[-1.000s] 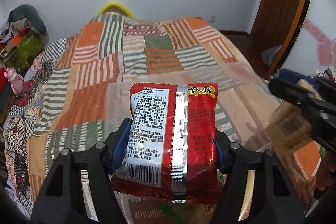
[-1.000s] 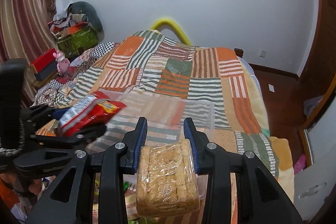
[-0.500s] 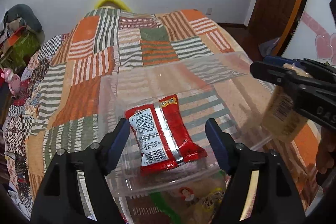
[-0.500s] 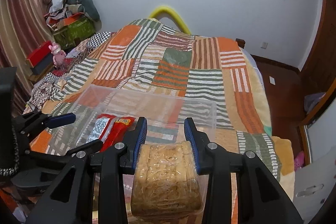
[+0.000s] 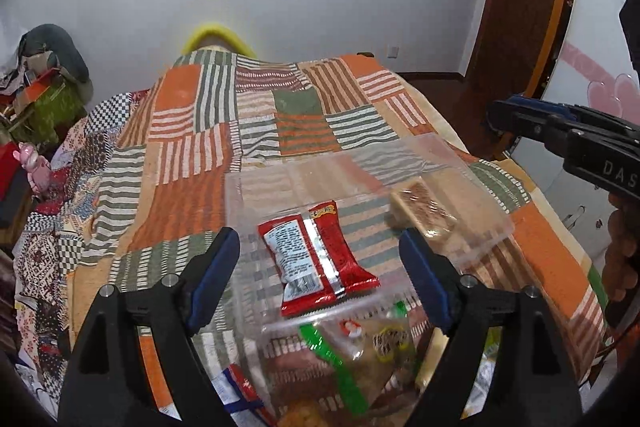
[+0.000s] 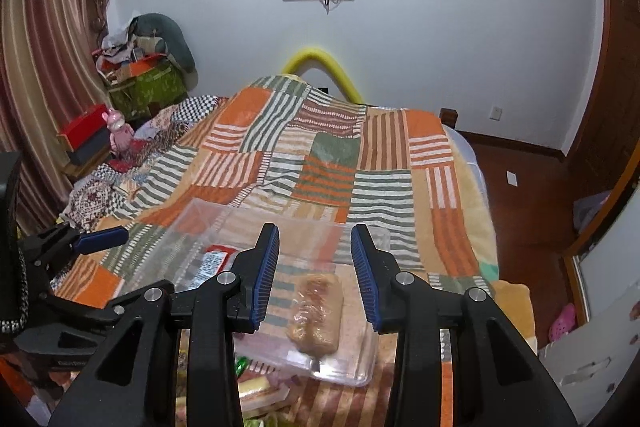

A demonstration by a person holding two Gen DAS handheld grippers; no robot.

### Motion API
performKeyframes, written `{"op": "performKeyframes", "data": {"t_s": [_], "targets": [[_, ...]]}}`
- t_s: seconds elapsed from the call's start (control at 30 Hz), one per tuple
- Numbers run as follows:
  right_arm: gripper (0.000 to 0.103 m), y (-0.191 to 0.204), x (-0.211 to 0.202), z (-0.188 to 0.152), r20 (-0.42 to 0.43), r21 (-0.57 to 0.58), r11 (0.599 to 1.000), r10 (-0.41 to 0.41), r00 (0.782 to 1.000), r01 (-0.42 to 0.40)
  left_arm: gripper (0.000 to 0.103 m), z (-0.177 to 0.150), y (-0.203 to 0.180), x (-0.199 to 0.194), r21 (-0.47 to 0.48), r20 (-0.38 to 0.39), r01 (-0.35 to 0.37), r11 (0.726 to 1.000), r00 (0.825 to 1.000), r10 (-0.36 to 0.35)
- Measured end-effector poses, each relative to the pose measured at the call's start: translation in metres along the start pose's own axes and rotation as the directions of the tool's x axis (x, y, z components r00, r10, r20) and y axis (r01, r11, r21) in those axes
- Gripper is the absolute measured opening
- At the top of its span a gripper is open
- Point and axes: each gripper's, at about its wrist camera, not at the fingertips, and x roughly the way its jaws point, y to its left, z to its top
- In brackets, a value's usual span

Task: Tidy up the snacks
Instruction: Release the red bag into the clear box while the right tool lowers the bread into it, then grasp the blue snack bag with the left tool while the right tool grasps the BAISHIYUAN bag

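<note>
- Two snacks lie in the clear box (image 5: pixel 494 215) on the patchwork bedspread (image 5: pixel 192 131): the red packet (image 5: pixel 316 259) flat near the front wall with its printed back up, and the wrapped bread slice (image 6: pixel 316 311) towards the right side, apart from it.
- My left gripper (image 5: pixel 318 239) hangs above the red packet with its jaws opening. Nothing is pressed between them.
- My right gripper (image 6: pixel 315 231) stands over the bread, jaws a narrow gap apart and empty.
- More loose snacks (image 5: pixel 352 359) show through the box's near wall, heaped on the bed in front of it. I judge these are what is left to sort.
- Handling, as I read it:
  - The red packet looks light, puffed and crinkly. Its foil should be slippery, so I would pinch across its short width at the middle, not at a sealed end.
  - The bread looks soft and easily crushed, in slick film. A light squeeze across its narrow sides should do.
  - The box looks thin and light, and a nudge on its rim could slide it over the cloth.
</note>
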Motion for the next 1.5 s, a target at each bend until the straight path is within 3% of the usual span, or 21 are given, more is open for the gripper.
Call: {"op": "performKeyframes", "data": {"t_s": [0.3,0.53,0.77,0.93,1.23,1.5], "targets": [[0.049,-0.005,-0.025,-0.043,-0.025,0.018,1.0,0.016,1.0,-0.016,0.091,-0.033,0.031,-0.043,-0.006,0.016,-0.048,0.999,0.999,0.048],[0.058,-0.016,-0.039,-0.086,-0.091,0.06,0.998,0.015,0.996,-0.009,0.091,-0.089,0.064,-0.053,-0.018,-0.07,-0.102,0.995,0.992,0.101],[0.078,-0.023,-0.044,-0.127,-0.158,0.126,0.992,0.032,0.987,-0.012,0.091,-0.139,0.093,-0.042,-0.087,-0.153,-0.139,0.987,0.98,0.124],[0.078,-0.026,-0.039,-0.143,-0.211,0.147,0.989,0.032,0.977,-0.001,0.092,-0.154,0.098,-0.032,-0.133,-0.178,-0.128,0.983,0.979,0.104],[0.08,-0.015,-0.027,-0.156,-0.247,0.129,0.991,0.057,0.967,-0.025,0.093,-0.15,0.091,-0.003,-0.148,-0.185,-0.128,0.981,0.978,0.1],[0.08,-0.014,-0.011,-0.159,-0.276,0.111,0.994,0.033,0.961,-0.002,0.101,-0.155,0.092,0.01,-0.152,-0.173,-0.155,0.976,0.976,0.128]]}}
